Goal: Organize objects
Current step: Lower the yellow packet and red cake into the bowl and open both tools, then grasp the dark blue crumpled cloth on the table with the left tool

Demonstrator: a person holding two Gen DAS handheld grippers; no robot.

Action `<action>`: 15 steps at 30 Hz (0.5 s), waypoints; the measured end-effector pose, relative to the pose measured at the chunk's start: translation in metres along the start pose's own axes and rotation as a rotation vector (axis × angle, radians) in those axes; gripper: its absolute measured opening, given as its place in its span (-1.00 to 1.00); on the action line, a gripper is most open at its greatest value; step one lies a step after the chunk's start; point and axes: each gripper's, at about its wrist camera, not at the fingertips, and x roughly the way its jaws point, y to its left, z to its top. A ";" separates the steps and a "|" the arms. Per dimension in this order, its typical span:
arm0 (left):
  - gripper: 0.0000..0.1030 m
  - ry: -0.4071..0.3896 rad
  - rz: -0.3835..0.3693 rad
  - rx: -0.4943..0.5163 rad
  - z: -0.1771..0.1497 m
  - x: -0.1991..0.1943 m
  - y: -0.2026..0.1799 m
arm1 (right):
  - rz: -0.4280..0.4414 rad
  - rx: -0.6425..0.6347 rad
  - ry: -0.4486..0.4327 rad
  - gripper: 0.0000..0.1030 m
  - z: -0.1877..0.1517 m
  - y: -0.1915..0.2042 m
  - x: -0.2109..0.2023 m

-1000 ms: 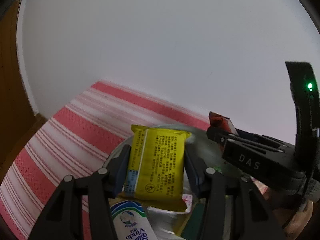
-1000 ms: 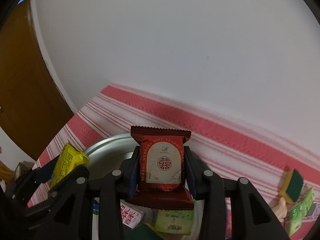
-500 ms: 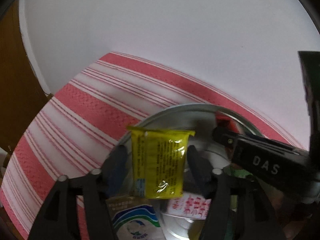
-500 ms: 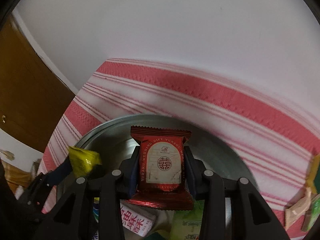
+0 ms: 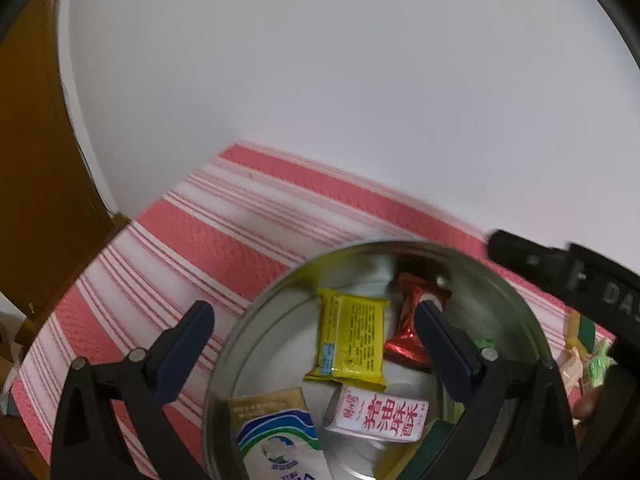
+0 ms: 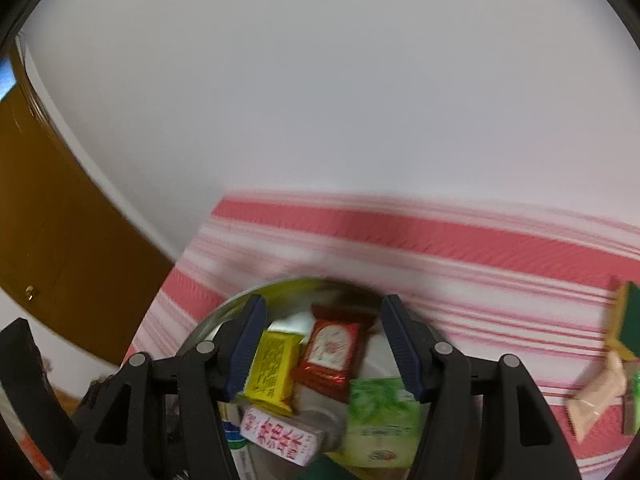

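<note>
Your left gripper now stands wide, its jaws spread and nothing between them; half a second ago it had just let go of the yellow packet, which now lies flat in the metal bowl, at the lower centre of the left view. Your right gripper is spread wide too. A second ago it was pinching the red packet; that packet now rests in the bowl just beside the yellow one, their edges touching or nearly so.

Around them in the bowl lie a white box with red lettering, a blue and white tissue pack at the lower edge of the left view, and a green packet at the lower centre of the right view.

Both drops look done, so both hands are free for the next pick. Farther out, at the right edge of the right view, a green and yellow sponge and a pale beige sachet lie loose on the red and white striped cloth, well apart from the bowl. Those are likely your next targets.
</note>
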 end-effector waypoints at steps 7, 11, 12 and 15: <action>0.97 -0.204 -0.003 0.032 -0.020 -0.035 -0.013 | -0.054 -0.029 -0.305 0.22 -0.033 -0.011 -0.076; 0.97 -0.350 0.005 0.057 -0.039 -0.057 -0.026 | -0.197 -0.064 -0.601 0.70 -0.077 -0.017 -0.128; 0.97 -0.366 0.008 0.060 -0.042 -0.062 -0.031 | -0.274 -0.069 -0.638 0.98 -0.086 -0.019 -0.136; 0.97 -0.400 -0.026 0.067 -0.053 -0.074 -0.044 | -0.359 -0.072 -0.646 0.99 -0.097 -0.030 -0.144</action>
